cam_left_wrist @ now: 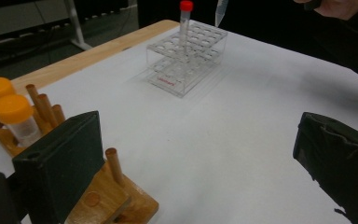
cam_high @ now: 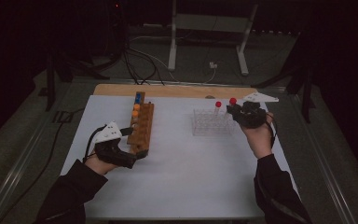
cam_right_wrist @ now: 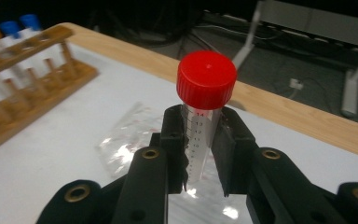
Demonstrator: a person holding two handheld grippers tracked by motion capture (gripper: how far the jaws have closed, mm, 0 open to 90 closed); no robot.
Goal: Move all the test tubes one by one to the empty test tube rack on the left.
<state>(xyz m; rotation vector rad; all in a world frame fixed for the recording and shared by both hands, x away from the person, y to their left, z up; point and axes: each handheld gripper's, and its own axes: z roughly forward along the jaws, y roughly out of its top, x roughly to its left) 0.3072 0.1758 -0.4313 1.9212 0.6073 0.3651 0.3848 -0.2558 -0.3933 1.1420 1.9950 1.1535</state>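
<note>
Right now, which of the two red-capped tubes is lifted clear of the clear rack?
The red-capped tube clamped in the right gripper, its tip above the clear rack; the other tube stands in a hole.

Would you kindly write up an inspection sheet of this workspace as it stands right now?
Surface: white mat on a wood-edged table, flat and bare in front.
Job's things: red-capped tube held above the clear tube rack; a second red-capped tube stands in that rack.
Clutter: wooden peg rack with orange-capped and blue-capped tubes at its far end.
Grippers: right tongs shut on the red-capped tube below its cap; left tongs open, one jaw beside the wooden peg rack's near end.
Cables: a black cable trails from the left tongs; more cables lie on the floor beyond the table.
Surroundings: dark room, white stand legs behind the table.
</note>
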